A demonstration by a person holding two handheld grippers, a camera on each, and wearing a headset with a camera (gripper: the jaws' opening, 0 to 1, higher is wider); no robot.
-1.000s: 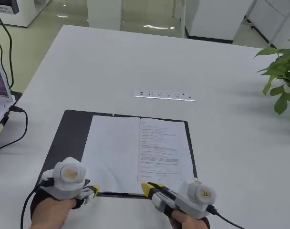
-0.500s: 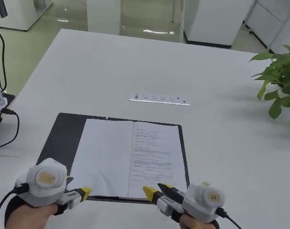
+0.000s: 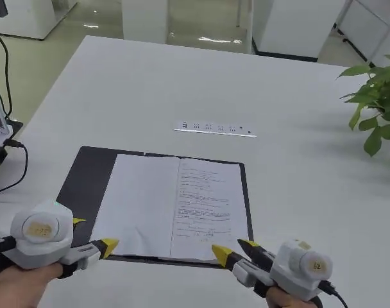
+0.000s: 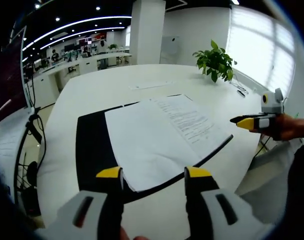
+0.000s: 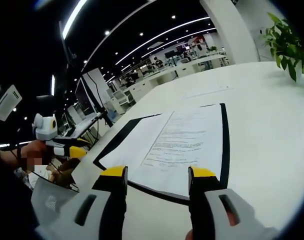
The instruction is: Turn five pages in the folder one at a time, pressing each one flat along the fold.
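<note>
overhead, a socket strip lies beyond the folder — left hand-held gripper, right hand-held gripper released.

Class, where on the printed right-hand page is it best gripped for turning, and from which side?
Its near right corner, from the right, with the open right gripper close by. The printed page lies flat, bound at the centre fold, so probably only that outer edge lifts.

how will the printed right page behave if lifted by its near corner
The white printed sheet looks thin and lies flat, so it is probably light and floppy, drooping from a lifted corner. It seems held at the centre fold, so it should swing over, not come free. The black folder underneath likely stays put.
</note>
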